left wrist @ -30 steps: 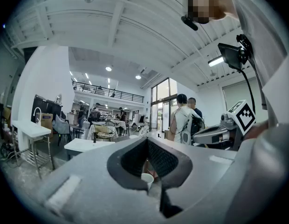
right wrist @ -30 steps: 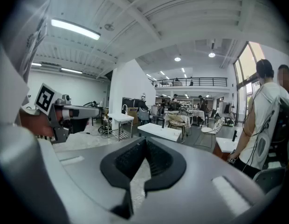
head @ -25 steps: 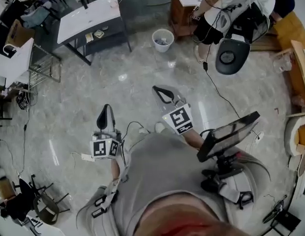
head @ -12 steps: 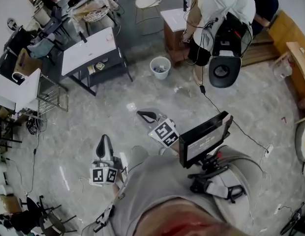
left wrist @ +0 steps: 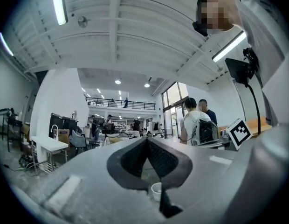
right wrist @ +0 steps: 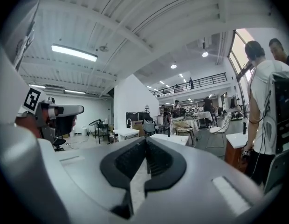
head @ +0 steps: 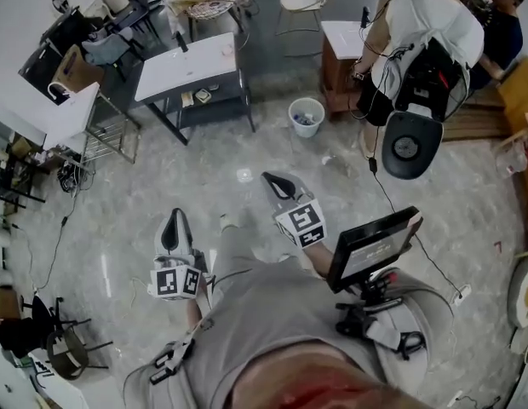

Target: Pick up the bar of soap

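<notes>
- Head view: the person stands on a grey polished stone floor (head: 145, 169) and holds the left gripper (head: 174, 220) and the right gripper (head: 276, 181) out level. Both have their jaws together and carry nothing. The bar of soap shows nowhere here. It may lie on some table, perhaps the white-topped table with a dark frame (head: 192, 62), which is well apart from both grippers. On the way there, a thin black cable (head: 381, 181) trailing on the floor could catch a foot. The small round white bucket (head: 307, 116) could also be kicked over.
- Left gripper view: the left gripper (left wrist: 147, 144) has its dark ribbed pads meeting at the tips with nothing between them. Only the white bucket (left wrist: 156, 190) shows beyond, and no soap. If the jaws arrive closed like this, they would shove the bar away, not take it.
- Right gripper view: the right gripper (right wrist: 145, 143) is likewise closed and empty, and no soap is in sight. A person in a white shirt with a black backpack (right wrist: 268, 111) stands at the right, so a wide swing could strike them. Soap is likely slick, so a hard or off-centre squeeze could shoot it out.
</notes>
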A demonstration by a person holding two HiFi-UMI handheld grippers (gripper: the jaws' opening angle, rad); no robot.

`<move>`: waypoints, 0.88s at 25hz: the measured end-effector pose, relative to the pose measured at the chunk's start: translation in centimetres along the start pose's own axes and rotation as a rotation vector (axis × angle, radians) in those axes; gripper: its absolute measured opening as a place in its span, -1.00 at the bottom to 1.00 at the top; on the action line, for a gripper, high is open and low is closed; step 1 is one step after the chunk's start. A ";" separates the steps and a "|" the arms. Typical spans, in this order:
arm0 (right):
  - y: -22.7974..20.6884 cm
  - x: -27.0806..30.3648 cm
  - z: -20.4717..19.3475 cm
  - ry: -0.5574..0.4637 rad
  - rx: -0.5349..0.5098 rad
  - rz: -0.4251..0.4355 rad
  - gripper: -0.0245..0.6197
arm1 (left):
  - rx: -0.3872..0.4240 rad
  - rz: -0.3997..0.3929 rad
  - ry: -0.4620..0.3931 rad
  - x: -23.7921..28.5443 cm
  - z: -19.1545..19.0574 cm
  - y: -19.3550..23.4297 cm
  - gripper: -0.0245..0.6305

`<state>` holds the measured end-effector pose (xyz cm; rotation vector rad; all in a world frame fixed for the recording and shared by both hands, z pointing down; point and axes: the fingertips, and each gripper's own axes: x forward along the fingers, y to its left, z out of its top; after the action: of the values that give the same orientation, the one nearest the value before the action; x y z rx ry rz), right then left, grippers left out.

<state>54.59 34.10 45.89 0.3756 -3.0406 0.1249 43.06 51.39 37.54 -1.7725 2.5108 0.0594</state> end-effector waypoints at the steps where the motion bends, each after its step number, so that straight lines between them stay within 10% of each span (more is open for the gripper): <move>1: -0.1 0.1 0.1 -0.003 -0.003 -0.007 -0.92 | -0.003 -0.006 -0.010 0.2 0.2 -0.1 -0.93; 22: -3.8 10.8 3.0 -0.010 -0.042 -0.068 -0.92 | -0.089 -0.037 -0.035 12.3 -2.6 7.1 -0.93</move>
<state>44.91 27.56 44.12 0.4772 -3.0309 0.0549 32.20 41.99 39.08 -1.8325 2.4875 0.2008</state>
